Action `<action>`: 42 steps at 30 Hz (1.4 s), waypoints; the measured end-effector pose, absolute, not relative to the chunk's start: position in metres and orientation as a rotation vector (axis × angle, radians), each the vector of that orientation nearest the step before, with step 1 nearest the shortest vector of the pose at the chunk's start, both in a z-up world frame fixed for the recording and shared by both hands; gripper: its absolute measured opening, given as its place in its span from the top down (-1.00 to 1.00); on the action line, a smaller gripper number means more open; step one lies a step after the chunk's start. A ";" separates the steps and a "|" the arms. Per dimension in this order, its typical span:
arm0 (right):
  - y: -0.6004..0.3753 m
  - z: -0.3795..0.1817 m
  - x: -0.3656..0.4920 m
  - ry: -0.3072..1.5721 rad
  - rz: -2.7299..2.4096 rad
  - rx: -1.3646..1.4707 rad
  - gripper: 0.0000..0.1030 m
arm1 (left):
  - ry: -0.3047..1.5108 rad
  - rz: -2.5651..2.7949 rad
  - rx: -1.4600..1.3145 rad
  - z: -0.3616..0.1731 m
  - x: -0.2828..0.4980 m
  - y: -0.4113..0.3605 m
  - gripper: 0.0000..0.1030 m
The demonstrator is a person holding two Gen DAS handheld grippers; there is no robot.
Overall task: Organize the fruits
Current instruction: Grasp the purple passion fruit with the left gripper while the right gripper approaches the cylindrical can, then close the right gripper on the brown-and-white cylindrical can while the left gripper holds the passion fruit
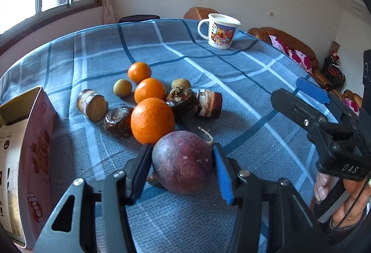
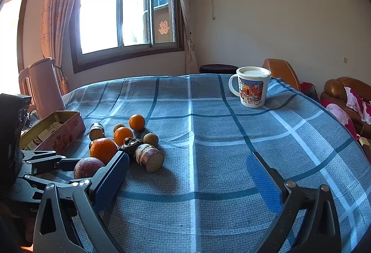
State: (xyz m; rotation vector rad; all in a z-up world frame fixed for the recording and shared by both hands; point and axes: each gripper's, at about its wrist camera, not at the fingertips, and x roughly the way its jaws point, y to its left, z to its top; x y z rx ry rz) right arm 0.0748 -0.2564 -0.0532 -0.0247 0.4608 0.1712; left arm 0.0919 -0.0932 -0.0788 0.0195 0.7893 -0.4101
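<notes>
A purple passion fruit [image 1: 183,165] lies on the checked blue tablecloth [image 1: 231,95], nearest the left wrist camera. My left gripper [image 1: 182,151] is shut on it, one pad pressing each side. Just beyond it lie three oranges [image 1: 151,119], two small round tan fruits [image 1: 122,88], dark water chestnuts [image 1: 118,122] and cut cane pieces [image 1: 92,104]. The right wrist view shows the same passion fruit [image 2: 87,167] in the left gripper [image 2: 69,163] at the lower left. My right gripper [image 2: 187,174] hovers open over bare cloth with nothing between its fingers.
An open red tin box [image 1: 34,148] stands at the left, close to the fruit pile. A lidded cartoon mug [image 2: 252,88] sits at the far right of the table. A pink kettle [image 2: 43,88] stands at the far left. Brown sofas lie beyond the table.
</notes>
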 end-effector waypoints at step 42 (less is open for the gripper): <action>-0.200 -0.075 0.156 0.748 0.415 -0.178 0.11 | 0.596 -0.238 -0.065 -0.055 0.098 -0.038 -0.01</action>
